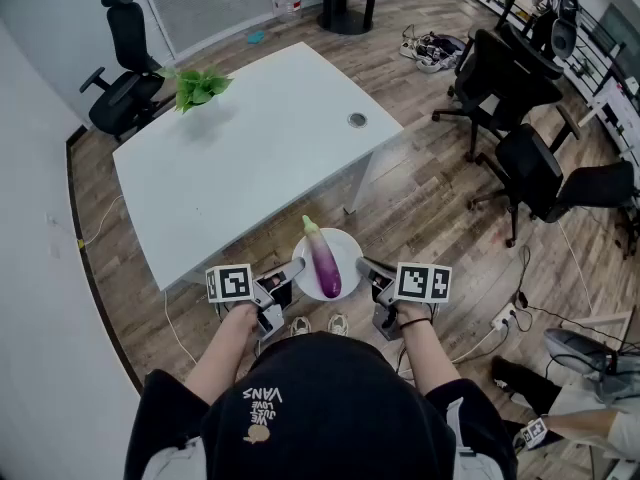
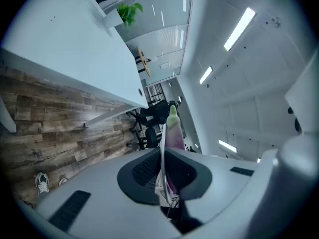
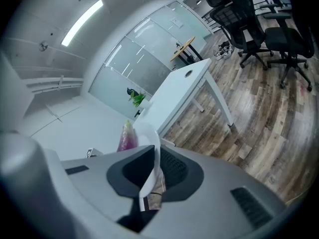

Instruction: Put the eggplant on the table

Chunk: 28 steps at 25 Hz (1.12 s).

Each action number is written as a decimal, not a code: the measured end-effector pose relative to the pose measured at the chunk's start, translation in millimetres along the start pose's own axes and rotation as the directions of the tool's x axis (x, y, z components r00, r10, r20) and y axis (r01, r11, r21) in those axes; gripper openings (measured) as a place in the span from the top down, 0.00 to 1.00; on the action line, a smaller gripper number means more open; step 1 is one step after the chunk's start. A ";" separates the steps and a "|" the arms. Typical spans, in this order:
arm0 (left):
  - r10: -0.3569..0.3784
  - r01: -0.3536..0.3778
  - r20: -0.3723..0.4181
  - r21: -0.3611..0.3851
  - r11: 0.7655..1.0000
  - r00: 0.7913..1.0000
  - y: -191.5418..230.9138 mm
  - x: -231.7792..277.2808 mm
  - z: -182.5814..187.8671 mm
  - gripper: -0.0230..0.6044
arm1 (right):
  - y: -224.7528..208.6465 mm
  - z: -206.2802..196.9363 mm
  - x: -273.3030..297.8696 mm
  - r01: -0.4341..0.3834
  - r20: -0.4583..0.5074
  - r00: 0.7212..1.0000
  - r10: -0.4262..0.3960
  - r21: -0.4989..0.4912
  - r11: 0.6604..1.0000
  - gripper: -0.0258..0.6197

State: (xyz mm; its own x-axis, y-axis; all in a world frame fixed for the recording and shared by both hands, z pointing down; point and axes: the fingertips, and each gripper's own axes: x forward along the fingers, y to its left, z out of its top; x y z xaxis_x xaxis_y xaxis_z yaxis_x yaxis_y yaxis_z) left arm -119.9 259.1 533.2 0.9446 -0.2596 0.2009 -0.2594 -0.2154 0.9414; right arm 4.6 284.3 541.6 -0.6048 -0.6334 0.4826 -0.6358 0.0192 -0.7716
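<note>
Office, wood floor; white table (image 1: 230, 168) beyond plate (image 1: 348, 253). Eggplant (image 1: 323, 264) lies on plate, off table. Left gripper (image 1: 294, 271) clamps plate's left rim, right gripper (image 1: 368, 268) its right rim. Cap (image 1: 320, 398) reads "VANS"; smaller print seemingly illegible.

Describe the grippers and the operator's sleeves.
The left gripper and right gripper match: light grey moulded bodies and dark grey pads with a fine mesh texture. Each carries a white cube with black square markers. The person wears black short sleeves.
</note>
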 end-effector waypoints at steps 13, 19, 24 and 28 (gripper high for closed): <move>0.001 -0.001 -0.005 0.001 1.000 1.000 1.9 2.3 1.8 0.92 | 0.1 3.6 1.7 -0.003 0.006 1.000 0.003 -0.004 1.000 0.89; -0.006 0.006 0.002 0.009 1.000 1.000 2.4 1.3 1.3 0.92 | 0.1 2.3 1.9 -0.012 0.022 1.000 0.012 0.001 1.000 0.89; -0.005 0.005 0.009 0.005 1.000 1.000 0.2 10.4 3.2 0.92 | -4.6 10.6 -1.3 -0.017 0.017 1.000 0.017 -0.001 1.000 0.89; 0.002 -0.002 0.015 0.000 1.000 1.000 -3.1 30.8 6.1 0.92 | -18.2 25.8 -7.2 -0.020 0.006 1.000 0.020 0.006 1.000 0.89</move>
State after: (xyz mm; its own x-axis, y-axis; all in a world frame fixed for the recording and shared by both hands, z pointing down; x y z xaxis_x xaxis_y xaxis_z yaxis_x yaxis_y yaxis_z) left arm -91.3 246.0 534.9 0.9408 -0.2745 0.1990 -0.2618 -0.2152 0.9408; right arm 32.8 268.5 541.5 -0.6145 -0.6378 0.4643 -0.6206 0.0276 -0.7836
